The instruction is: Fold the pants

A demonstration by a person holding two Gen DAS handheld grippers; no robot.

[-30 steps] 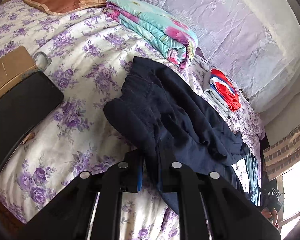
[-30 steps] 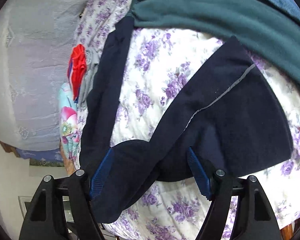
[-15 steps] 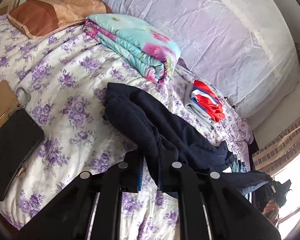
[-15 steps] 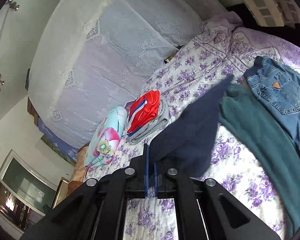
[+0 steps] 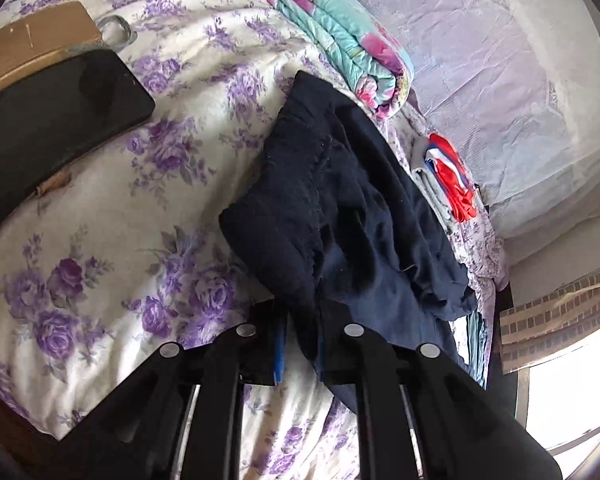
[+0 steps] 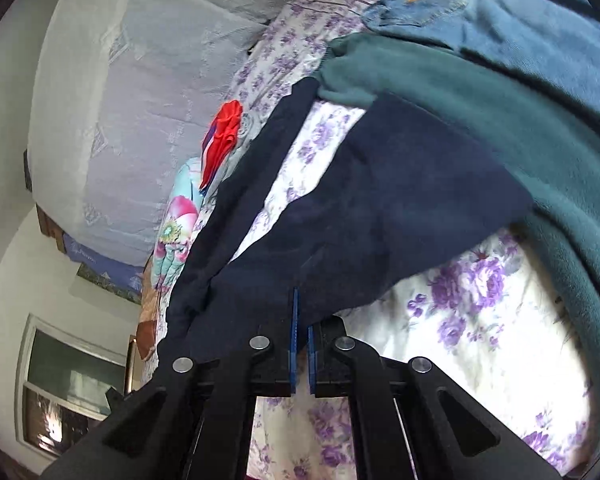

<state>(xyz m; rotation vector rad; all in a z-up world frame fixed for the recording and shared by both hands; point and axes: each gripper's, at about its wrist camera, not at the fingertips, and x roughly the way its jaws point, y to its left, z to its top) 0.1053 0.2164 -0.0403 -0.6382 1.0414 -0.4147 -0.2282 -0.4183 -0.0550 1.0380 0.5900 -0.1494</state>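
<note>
Dark navy pants [image 5: 340,208] lie bunched on the purple-flowered bedspread [image 5: 112,240]. In the left wrist view my left gripper [image 5: 300,344] is shut on a thick fold of the pants near the bed's front edge. Cloth fills the gap between its pads. In the right wrist view the pants [image 6: 400,200] show one wide leg end and a long strip running back toward the headboard. My right gripper [image 6: 301,340] is shut on the edge of that leg end, just above the bedspread [image 6: 480,320].
A folded flowered quilt [image 5: 340,36] and a folded red and grey stack [image 5: 448,176] lie behind the pants. A black flat slab [image 5: 52,120] and a cardboard piece [image 5: 32,44] sit at left. A teal garment [image 6: 500,104] and jeans [image 6: 460,4] lie to the right.
My right gripper went from open around the leg end to shut on it, lifted it, then came back low over the bed. The left gripper kept its hold while rising and sinking again.
</note>
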